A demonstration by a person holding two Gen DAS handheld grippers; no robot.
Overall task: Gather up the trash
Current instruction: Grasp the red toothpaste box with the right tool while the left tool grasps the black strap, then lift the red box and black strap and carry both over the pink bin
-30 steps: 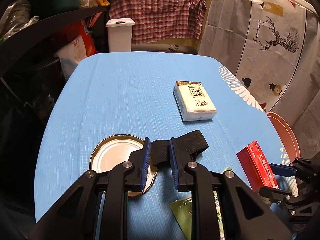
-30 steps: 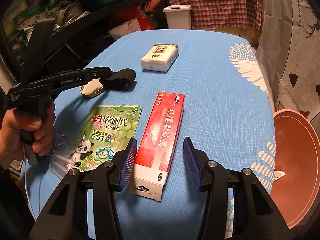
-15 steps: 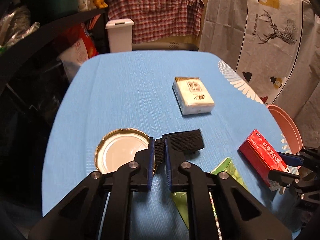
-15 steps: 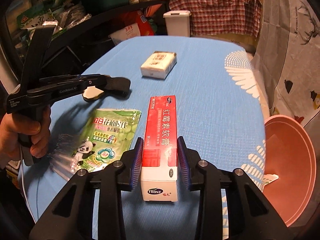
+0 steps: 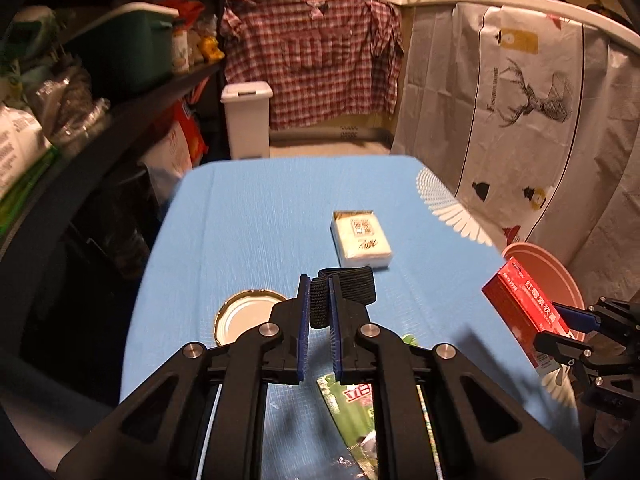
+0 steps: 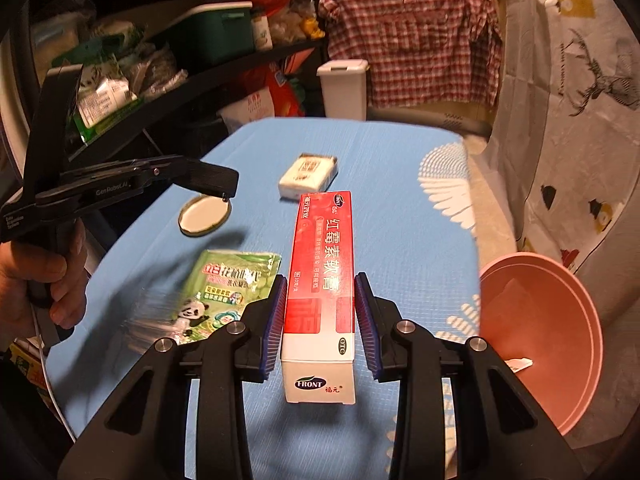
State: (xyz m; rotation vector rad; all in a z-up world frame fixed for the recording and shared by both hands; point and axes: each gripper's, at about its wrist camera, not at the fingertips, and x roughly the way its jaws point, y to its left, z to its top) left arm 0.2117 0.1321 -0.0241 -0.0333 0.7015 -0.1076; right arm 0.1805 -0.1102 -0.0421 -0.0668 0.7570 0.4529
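Note:
My left gripper (image 5: pixel 319 304) is shut on a black elastic band (image 5: pixel 348 290) and holds it lifted above the blue table (image 5: pixel 260 216); the band also shows in the right wrist view (image 6: pixel 212 178). My right gripper (image 6: pixel 321 320) is shut on a red ointment box (image 6: pixel 322 268) and holds it raised off the table; the box also shows in the left wrist view (image 5: pixel 528 316). A green detergent sachet (image 6: pixel 224 292) lies flat on the table below the left gripper. A gold jar lid (image 6: pixel 205 220) lies beyond it.
A white tissue pack (image 5: pixel 360 238) lies mid-table. A pink basin (image 6: pixel 540 336) sits off the table's right edge with a paper scrap inside. A white bin (image 5: pixel 246 118) stands on the floor past the far edge. Cluttered shelves (image 5: pixel 100 80) line the left.
My left gripper closed on the black band and lifted it off the table. My right gripper closed on the red box and raised it.

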